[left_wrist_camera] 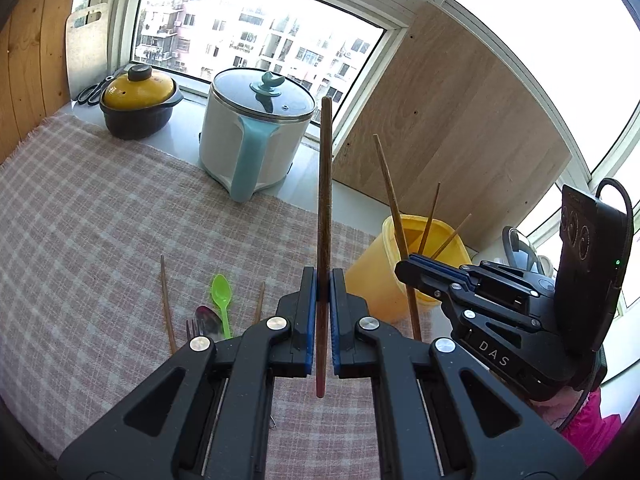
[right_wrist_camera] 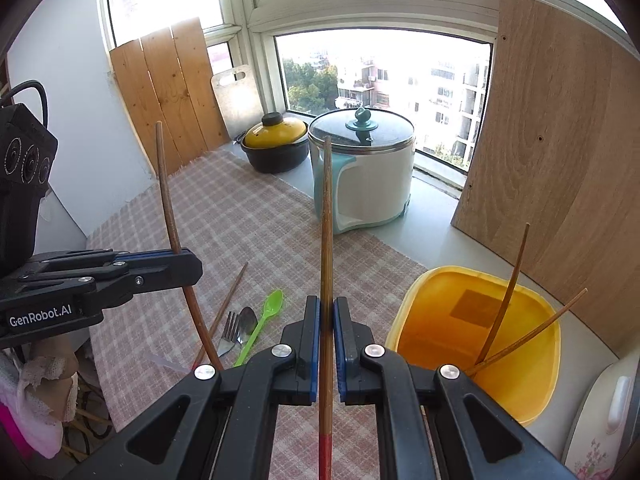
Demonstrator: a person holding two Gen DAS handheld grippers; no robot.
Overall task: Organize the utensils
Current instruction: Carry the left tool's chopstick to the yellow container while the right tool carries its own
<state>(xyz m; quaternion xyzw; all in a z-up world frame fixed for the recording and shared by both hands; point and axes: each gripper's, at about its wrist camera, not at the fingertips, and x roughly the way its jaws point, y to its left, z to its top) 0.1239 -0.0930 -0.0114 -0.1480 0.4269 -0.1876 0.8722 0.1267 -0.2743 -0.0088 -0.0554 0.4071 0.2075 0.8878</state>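
Clamped between the blue pads of the left gripper (left_wrist_camera: pixel 323 280), a dark brown chopstick (left_wrist_camera: pixel 325 184) is held above the checked cloth (left_wrist_camera: pixel 100 208); its long axis runs along the line of the fingers, the thick end pointing away toward the white pot (left_wrist_camera: pixel 248 140) and the reddish tip hanging back beneath the gripper body. The jaws are drawn narrow, with only the stick's width between them

A second chopstick (right_wrist_camera: pixel 327 216), lighter brown with a red lower end, is gripped the same way by the right gripper (right_wrist_camera: pixel 327 320), its jaws likewise closed to a slit on it. Its axis also follows the fingers, the upper end pointing toward the white pot. In the left view this stick is seen crossing the right gripper at a steep slant, its top leaning left, in front of the yellow bin (left_wrist_camera: pixel 376 280)

Two thin chopsticks (right_wrist_camera: pixel 504 296) are leaned in the yellow bin (right_wrist_camera: pixel 536 380), lower ends near its front wall and upper ends splayed up and to the right past the rim

On the cloth, a green spoon (right_wrist_camera: pixel 262 322), a metal spoon (right_wrist_camera: pixel 246 322) and a fork (right_wrist_camera: pixel 228 334) are laid close together, handles toward the cameras, bowls and tines pointing away. Just left of them one more chopstick (right_wrist_camera: pixel 228 300) is lain flat, slanting up to the right. In the left view another chopstick (left_wrist_camera: pixel 167 300) is seen lying farther left, nearly lengthwise away from the camera

A black pot with a yellow lid (left_wrist_camera: pixel 138 100) is stood behind the cloth, left of the white pot
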